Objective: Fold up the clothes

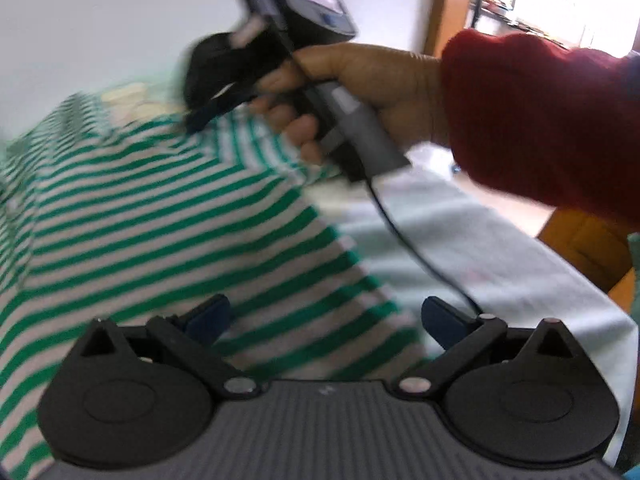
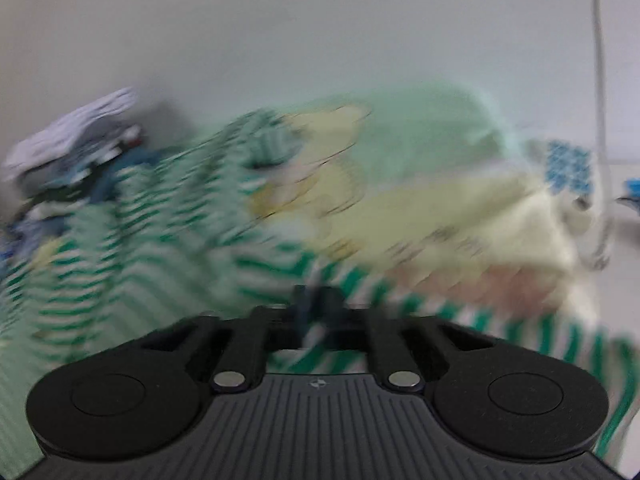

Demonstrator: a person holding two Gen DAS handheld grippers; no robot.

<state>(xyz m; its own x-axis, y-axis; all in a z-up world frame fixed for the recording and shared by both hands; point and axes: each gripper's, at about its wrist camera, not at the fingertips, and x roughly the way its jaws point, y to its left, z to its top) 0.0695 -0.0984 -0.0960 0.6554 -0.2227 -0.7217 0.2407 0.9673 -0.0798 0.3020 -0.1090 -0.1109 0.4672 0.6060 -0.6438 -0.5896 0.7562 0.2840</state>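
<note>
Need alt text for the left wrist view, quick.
The right tongs, held by a hand in a red sleeve, pinch a green-and-white striped shirt at its far edge. The left tongs stand open over the shirt.

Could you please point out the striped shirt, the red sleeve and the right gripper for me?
Striped shirt [image 1: 168, 216]: left wrist view, on its green and white front.
Red sleeve [image 1: 536, 116]: left wrist view, mid forearm.
Right gripper [image 2: 316, 304]: right wrist view, between its closed fingertips, where striped cloth is pinched.
</note>
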